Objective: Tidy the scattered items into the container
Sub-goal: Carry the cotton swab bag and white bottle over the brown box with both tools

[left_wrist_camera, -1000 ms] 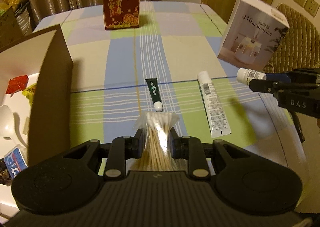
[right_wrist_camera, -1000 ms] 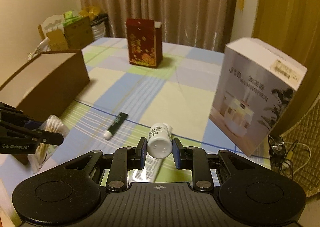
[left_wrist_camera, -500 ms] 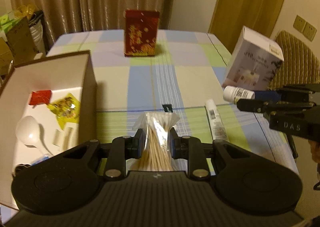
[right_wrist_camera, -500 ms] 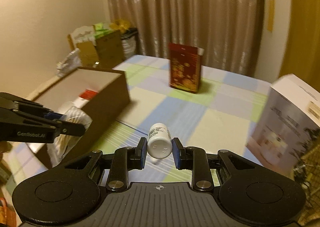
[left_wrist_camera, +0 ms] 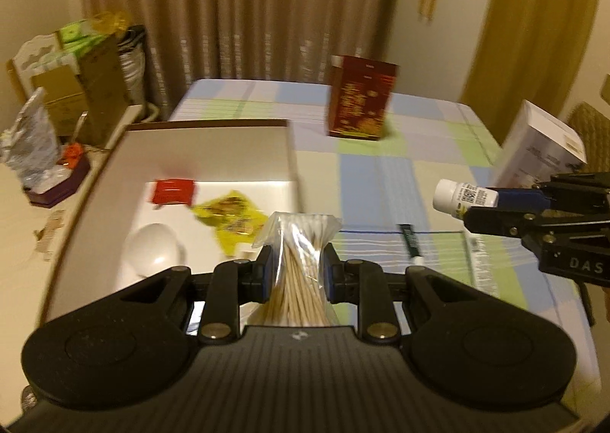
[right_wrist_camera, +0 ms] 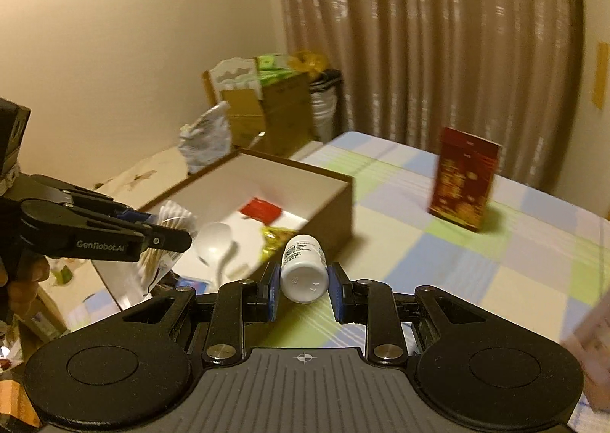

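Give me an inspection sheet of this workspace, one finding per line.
Surface: table under a checked cloth.
Job's things: open box holds a red packet, yellow packet and white spoon; green tube and white tube lie on the cloth.
Clutter: red carton, white humidifier box.
Grippers: left gripper shut on cotton swab bag; right gripper shut on white bottle.
Cables: nothing seen.
Surroundings: curtains, cartons beside the table.

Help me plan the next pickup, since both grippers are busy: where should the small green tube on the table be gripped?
Judging from the left wrist view, take the green tube across its narrow body, fingers coming from above. It lies flat on the table, white cap end toward the camera, so only its long sides offer a hold.
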A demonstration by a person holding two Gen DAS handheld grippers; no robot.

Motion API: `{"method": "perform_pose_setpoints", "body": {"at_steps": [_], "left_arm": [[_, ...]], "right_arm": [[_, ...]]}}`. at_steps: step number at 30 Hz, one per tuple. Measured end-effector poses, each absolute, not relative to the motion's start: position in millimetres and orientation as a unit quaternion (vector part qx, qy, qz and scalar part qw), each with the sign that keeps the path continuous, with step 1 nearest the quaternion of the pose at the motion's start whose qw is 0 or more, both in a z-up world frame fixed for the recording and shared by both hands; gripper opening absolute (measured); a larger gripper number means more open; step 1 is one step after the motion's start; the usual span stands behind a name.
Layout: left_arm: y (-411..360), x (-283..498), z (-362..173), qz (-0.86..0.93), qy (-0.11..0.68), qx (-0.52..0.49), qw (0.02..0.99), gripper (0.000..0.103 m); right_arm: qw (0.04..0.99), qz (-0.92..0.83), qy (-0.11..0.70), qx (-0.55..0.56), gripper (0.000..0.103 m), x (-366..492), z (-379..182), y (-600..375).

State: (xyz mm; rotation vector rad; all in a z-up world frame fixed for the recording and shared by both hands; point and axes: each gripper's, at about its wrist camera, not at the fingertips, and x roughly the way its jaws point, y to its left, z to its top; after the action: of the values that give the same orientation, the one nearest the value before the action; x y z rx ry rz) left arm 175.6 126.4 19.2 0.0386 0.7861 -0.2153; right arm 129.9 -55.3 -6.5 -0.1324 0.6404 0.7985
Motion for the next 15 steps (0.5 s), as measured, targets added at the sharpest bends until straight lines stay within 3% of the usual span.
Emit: {"method": "perform_pose_setpoints", "body": {"at_steps": [15], "left_arm": [[205.1, 213.0, 2.3, -0.093, 0.409, 0.033, 0.907, 0.021]], "right_arm": [[0.851, 0.4, 0.33, -0.088, 0.029, 156.2, -30.8, 47.6]]}}
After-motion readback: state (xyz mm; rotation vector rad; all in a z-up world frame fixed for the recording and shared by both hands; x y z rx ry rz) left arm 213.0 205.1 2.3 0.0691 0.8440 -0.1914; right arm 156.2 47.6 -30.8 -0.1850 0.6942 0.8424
